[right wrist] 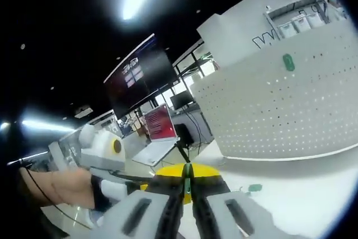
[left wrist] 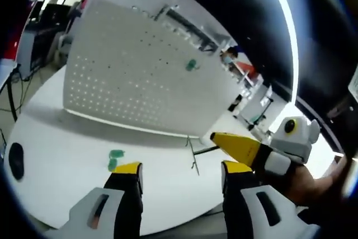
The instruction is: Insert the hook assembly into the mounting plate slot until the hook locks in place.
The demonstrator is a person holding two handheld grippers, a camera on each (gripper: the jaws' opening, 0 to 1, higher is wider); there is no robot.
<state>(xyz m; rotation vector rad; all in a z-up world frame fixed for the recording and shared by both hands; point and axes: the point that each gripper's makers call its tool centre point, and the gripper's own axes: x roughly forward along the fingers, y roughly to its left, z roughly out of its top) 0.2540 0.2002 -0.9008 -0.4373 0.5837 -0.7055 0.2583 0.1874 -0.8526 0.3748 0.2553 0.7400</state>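
your right gripper [right wrist: 188, 178] pinches a thin wire hook [left wrist: 193, 155] over the desk [left wrist: 67, 144]; left gripper [left wrist: 182, 172] gapes wide (pegboard [left wrist: 134, 76] upright, one green peg [left wrist: 192, 65]).

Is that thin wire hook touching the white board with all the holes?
Apart. The left gripper view shows bare table between the wire hook and the pegboard.
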